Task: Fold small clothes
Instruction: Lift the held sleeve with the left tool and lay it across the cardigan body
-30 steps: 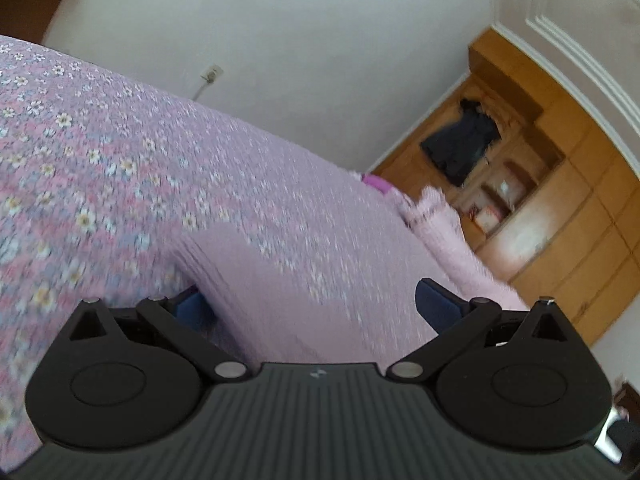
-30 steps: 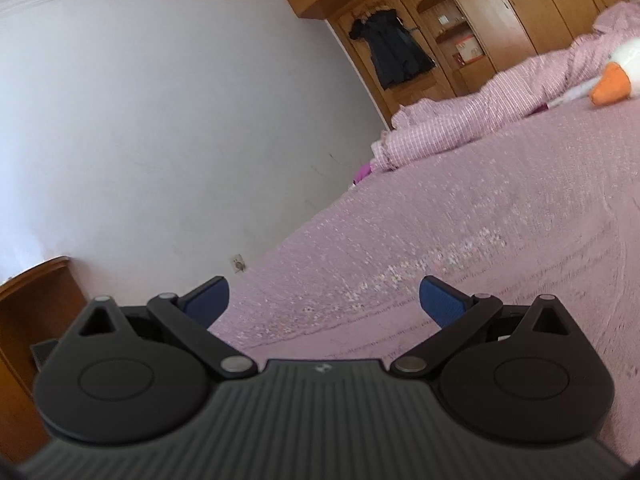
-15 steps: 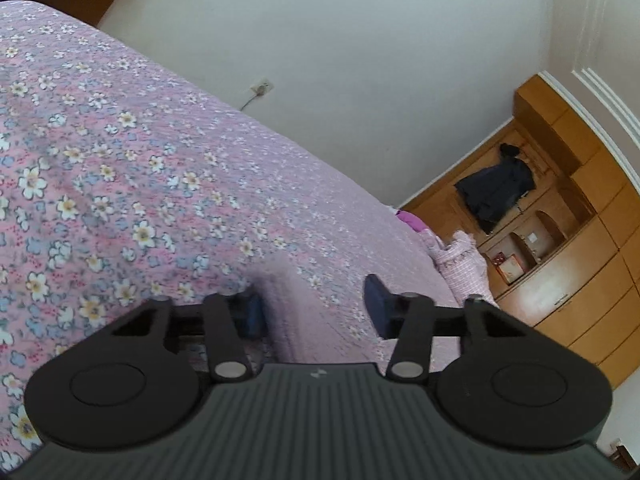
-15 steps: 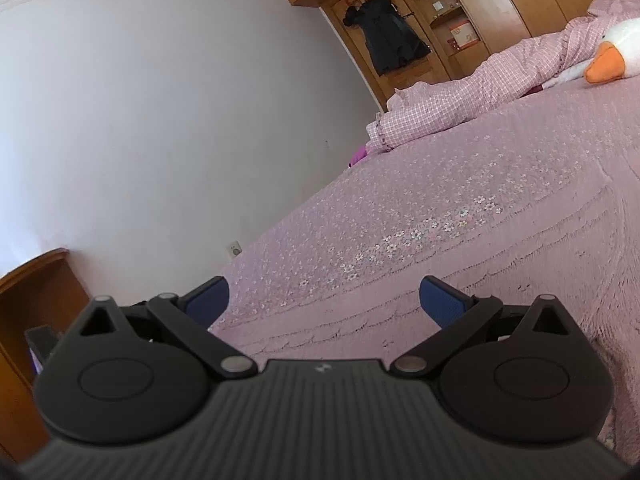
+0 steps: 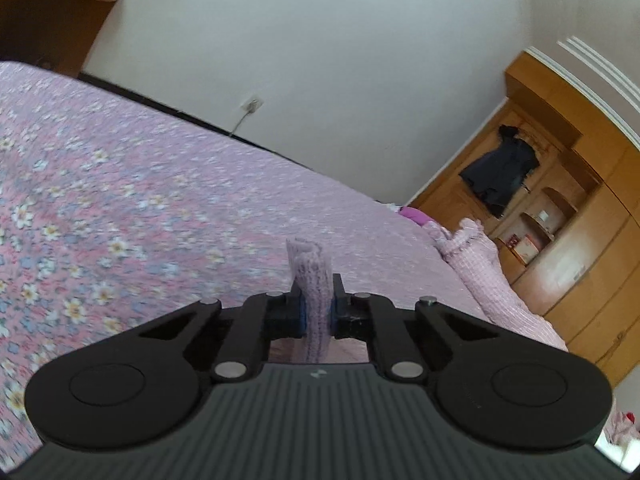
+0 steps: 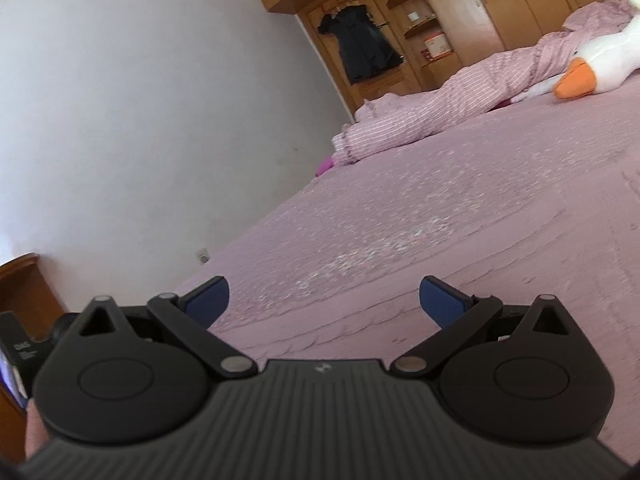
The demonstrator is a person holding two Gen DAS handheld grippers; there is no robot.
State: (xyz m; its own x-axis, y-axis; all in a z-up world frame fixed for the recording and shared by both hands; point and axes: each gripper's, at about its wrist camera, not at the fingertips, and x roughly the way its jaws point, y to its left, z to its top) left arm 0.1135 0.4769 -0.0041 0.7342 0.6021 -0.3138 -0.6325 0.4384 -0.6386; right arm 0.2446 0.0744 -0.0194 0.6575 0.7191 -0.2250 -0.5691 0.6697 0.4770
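the small knitted garment (image 5: pixel 314 280), pale lilac and ribbed, sits right between the fingers of the left tool (image 5: pixel 316 304): a bunched fold of it stands upright out of the grip, its rounded top edge poking above the fingertips, and the rest runs down behind the tool body out of sight. only one such garment can be seen. the left tool is pressed together on that fold, its two fingers touching the cloth on both sides, above the floral bedspread (image 5: pixel 120 208) of the bed.

the right tool (image 6: pixel 324 300) is spread wide, its two blue pads (image 6: pixel 442 300) well apart with nothing between them, low over the pink bedspread (image 6: pixel 460 208); whether it touches the cover cannot be told. one rolled pink quilt (image 6: pixel 460 96) lies along the far side of the bed, with one white plush goose (image 6: pixel 600 60) with an orange beak just beside it. one dark jacket (image 6: pixel 366 48) hangs in the wooden wardrobe (image 6: pixel 500 0) against the far wall. part of a hand (image 6: pixel 34 428) shows at the lower left edge of the right wrist view.
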